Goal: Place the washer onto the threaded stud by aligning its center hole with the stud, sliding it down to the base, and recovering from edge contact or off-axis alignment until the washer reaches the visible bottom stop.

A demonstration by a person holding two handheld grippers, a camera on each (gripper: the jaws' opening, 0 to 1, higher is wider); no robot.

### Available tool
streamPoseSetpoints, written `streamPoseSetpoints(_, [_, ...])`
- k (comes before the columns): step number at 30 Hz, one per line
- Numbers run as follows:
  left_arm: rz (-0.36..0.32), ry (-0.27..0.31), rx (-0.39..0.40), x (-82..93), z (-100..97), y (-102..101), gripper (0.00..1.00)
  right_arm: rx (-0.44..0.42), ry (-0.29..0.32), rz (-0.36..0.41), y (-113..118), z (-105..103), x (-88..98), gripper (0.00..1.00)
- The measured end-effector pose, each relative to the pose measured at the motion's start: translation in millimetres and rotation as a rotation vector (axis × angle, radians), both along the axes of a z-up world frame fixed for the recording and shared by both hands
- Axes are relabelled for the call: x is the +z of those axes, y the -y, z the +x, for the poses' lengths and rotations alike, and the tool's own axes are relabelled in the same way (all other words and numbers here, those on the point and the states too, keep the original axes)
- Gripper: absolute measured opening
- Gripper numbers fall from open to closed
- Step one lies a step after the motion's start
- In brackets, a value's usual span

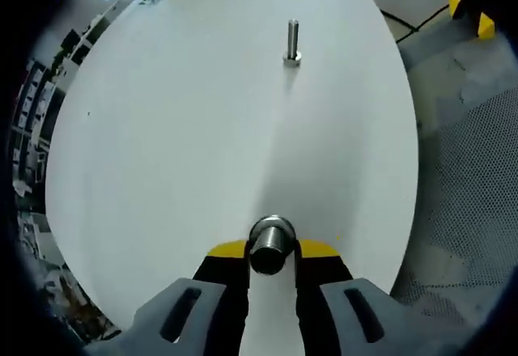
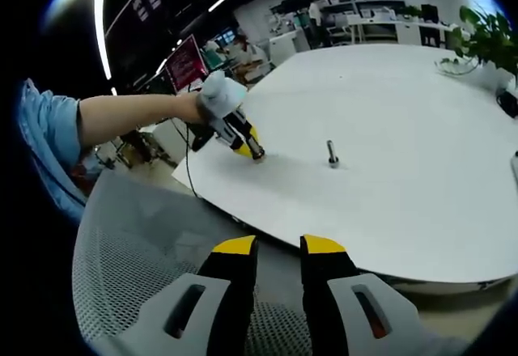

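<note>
A threaded metal stud [image 1: 291, 42] stands upright on the white round table [image 1: 178, 146], far ahead of my left gripper [image 1: 272, 252]. That gripper's yellow-tipped jaws are shut on a round, shiny metal piece, the washer [image 1: 270, 241], held low over the table's near part. In the right gripper view the same stud [image 2: 332, 154] stands mid-table. A person's gloved hand brings the left gripper [image 2: 251, 150] in from the left, a short way from the stud. My right gripper [image 2: 279, 249] hangs off the table's edge, slightly open with nothing between its jaws.
A grey mesh chair [image 2: 137, 251] sits below the right gripper, beside the table edge [image 2: 243, 214]. A potted plant [image 2: 486, 40] stands on the far right of the table. Shelves and desks line the room behind. Grey floor [image 1: 461, 129] lies to the right of the table.
</note>
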State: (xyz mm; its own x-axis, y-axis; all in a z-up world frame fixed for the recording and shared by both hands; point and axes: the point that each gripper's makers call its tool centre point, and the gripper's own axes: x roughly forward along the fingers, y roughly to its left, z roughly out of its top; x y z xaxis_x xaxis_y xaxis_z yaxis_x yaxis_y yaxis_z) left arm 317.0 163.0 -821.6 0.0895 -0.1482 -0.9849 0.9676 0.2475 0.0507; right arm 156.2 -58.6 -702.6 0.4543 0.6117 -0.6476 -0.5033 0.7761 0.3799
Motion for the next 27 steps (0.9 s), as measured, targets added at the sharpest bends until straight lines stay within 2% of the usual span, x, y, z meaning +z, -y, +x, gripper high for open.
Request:
streamPoseSetpoints(3, [0.003,-0.014,-0.005,-1.8,-1.3,-0.5,0.19,-0.009,0.000,-0.002,1.1,0.5,-0.2,0.24])
streamPoseSetpoints(5, [-0.004,-0.023,0.046,-1.4,-2.8,-0.7,0.20,-0.013,0.001,-0.005,1.7,0.9,-0.3,0.24])
streamPoseSetpoints(7, [-0.007,-0.039,0.044,-0.9,-4.9,-4.1,0.20,-0.015,-0.001,-0.010,2.4,0.9,-0.8,0.24])
streamPoseSetpoints(9, [-0.043,-0.014,0.076,2.1,-2.6,-4.4,0.21,-0.017,-0.002,-0.016,3.2,0.8,-1.4,0.24])
streamPoseSetpoints(17, [-0.133,0.007,0.125,33.0,-22.0,-19.1,0.23,-0.018,-0.018,-0.020,3.3,0.0,-3.2,0.24])
streamPoseSetpoints(19, [-0.192,0.013,0.169,44.8,-29.5,-22.1,0.23,-0.019,-0.019,-0.022,3.6,0.0,-3.6,0.24])
streamPoseSetpoints(23, [-0.340,0.075,0.272,77.5,-37.4,-31.0,0.23,-0.022,-0.020,-0.026,4.0,0.3,-3.8,0.24])
streamPoseSetpoints(24, [-0.402,0.087,0.308,89.0,-42.6,-31.9,0.23,-0.022,-0.019,-0.026,3.9,0.4,-3.6,0.24])
streamPoseSetpoints(27, [-0.516,0.130,0.375,114.8,-56.3,-38.5,0.26,-0.009,-0.019,-0.026,2.7,-0.6,-3.6,0.24])
